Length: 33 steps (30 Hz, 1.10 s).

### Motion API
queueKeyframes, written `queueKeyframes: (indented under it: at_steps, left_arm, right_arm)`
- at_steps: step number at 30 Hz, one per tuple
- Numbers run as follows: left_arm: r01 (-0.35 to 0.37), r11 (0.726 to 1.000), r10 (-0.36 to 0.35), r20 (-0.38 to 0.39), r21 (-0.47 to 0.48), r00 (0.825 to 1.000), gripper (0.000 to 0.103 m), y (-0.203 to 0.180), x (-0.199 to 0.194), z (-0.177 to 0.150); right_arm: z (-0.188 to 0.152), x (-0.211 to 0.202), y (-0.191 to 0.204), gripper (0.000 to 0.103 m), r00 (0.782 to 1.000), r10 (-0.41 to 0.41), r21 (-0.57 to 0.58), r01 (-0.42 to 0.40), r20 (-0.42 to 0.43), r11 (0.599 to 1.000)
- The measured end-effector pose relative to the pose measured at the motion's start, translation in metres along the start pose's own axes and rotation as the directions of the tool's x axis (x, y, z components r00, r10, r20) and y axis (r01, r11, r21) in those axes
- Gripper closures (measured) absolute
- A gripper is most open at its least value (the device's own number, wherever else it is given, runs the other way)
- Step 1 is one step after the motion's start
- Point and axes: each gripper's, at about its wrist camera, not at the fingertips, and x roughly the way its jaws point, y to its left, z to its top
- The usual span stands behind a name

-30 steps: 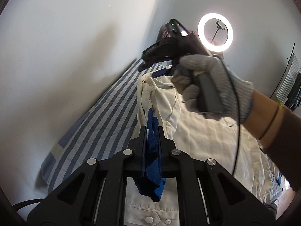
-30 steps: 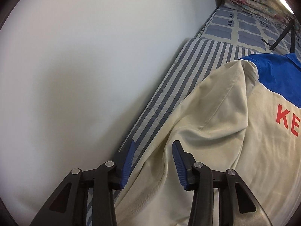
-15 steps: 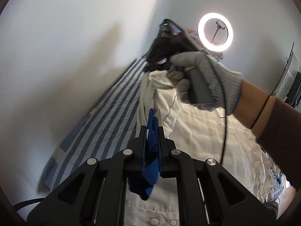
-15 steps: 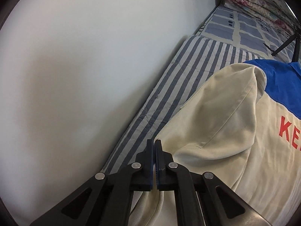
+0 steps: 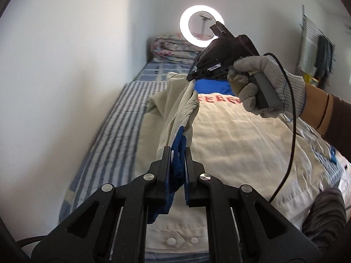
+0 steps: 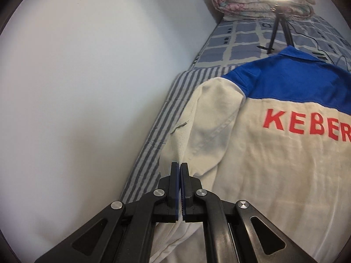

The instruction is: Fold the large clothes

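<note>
A cream jacket (image 6: 274, 164) with a blue yoke and red lettering lies back-up on a striped bed sheet (image 5: 114, 131) beside a white wall (image 5: 54, 65). The left gripper (image 5: 177, 153) is clamped on the blue cuff (image 5: 178, 151) of the jacket's sleeve (image 5: 177, 114), which is lifted off the bed and stretched taut. Farther along, the right gripper (image 6: 179, 168), held in a gloved hand (image 5: 267, 87), is pinched tight on the cream sleeve fabric near the shoulder. A lit ring light (image 5: 201, 25) on a tripod stands at the head of the bed, in front of a rolled floral quilt (image 5: 171, 48)
</note>
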Motion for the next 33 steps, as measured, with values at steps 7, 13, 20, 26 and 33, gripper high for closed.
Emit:
queueKeyframes:
  at_steps: [7, 13, 20, 26, 33]
  left_arm:
    - [0.124, 0.992, -0.121, -0.077, 0.038, 0.99, 0.09, -0.03, -0.003, -0.017]
    - [0.21, 0.977, -0.214, -0.096, -0.046, 0.972, 0.049, -0.038, -0.033, -0.036]
    - [0.178, 0.934, -0.245, -0.196, -0.309, 0.949, 0.049, 0.006, -0.02, -0.058]
    - [0.152, 0.88, -0.301, -0.281, -0.451, 0.911, 0.049, 0.02, 0.023, -0.077]
    - [0.141, 0.8, -0.381, -0.312, -0.583, 0.87, 0.049, 0.031, 0.055, -0.098]
  right_arm:
    - [-0.049, -0.026, -0.074, 0.103, 0.998, -0.063, 0.104, 0.065, -0.025, 0.992]
    - [-0.094, -0.013, -0.114, 0.102, 0.966, -0.198, 0.058, 0.21, -0.168, 0.976]
    - [-0.112, -0.014, -0.12, 0.087, 0.926, -0.328, -0.068, 0.321, -0.187, 0.945]
    - [-0.1, -0.038, -0.08, 0.072, 0.955, -0.285, -0.177, 0.267, -0.081, 0.947]
    - [-0.074, -0.009, -0.021, 0.049, 0.962, -0.272, -0.333, 0.249, -0.024, 0.91]
